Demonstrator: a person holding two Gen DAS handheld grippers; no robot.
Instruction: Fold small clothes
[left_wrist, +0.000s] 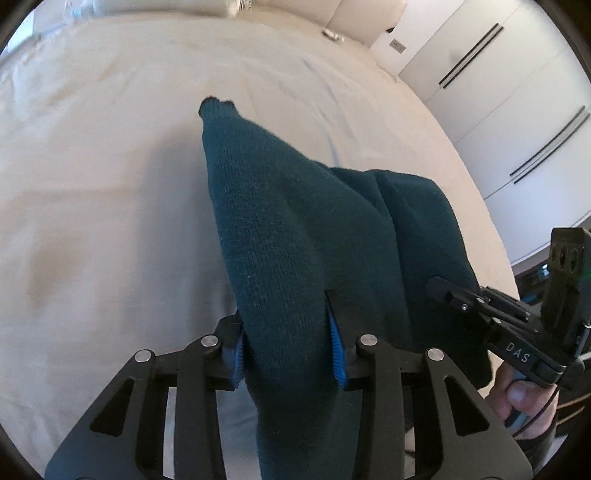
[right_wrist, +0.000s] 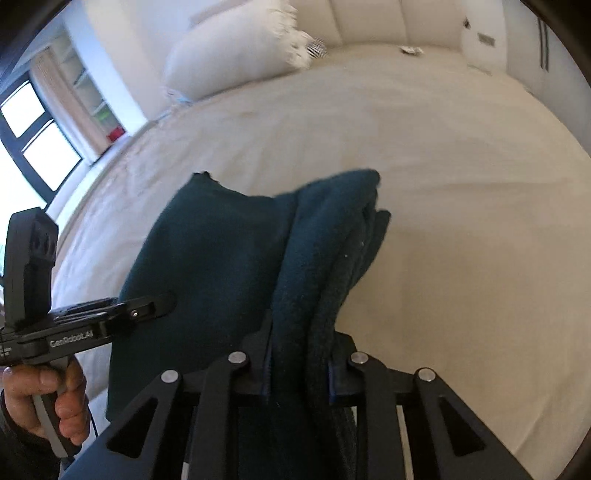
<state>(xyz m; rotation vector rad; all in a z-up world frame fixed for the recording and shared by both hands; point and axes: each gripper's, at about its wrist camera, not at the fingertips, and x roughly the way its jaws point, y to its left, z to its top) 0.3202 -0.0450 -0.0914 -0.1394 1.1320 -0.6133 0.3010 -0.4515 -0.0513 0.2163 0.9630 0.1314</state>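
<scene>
A dark teal knitted garment (left_wrist: 280, 229) hangs lifted over the cream bed (left_wrist: 110, 184), held by both grippers. My left gripper (left_wrist: 286, 332) is shut on one bunched edge of it, with cloth filling the gap between the blue pads. My right gripper (right_wrist: 299, 354) is shut on another thick fold of the same garment (right_wrist: 221, 251). In the left wrist view the right gripper (left_wrist: 480, 306) shows at the right edge, a hand (left_wrist: 517, 395) on its handle. In the right wrist view the left gripper (right_wrist: 110, 310) sits at the left with a hand (right_wrist: 48, 398) under it.
A white pillow (right_wrist: 229, 51) lies at the head of the bed (right_wrist: 461, 184), next to an upholstered headboard (right_wrist: 369, 22). White wardrobe doors (left_wrist: 498, 92) with dark handles stand beside the bed. A window (right_wrist: 33, 136) and open shelves fill the far left.
</scene>
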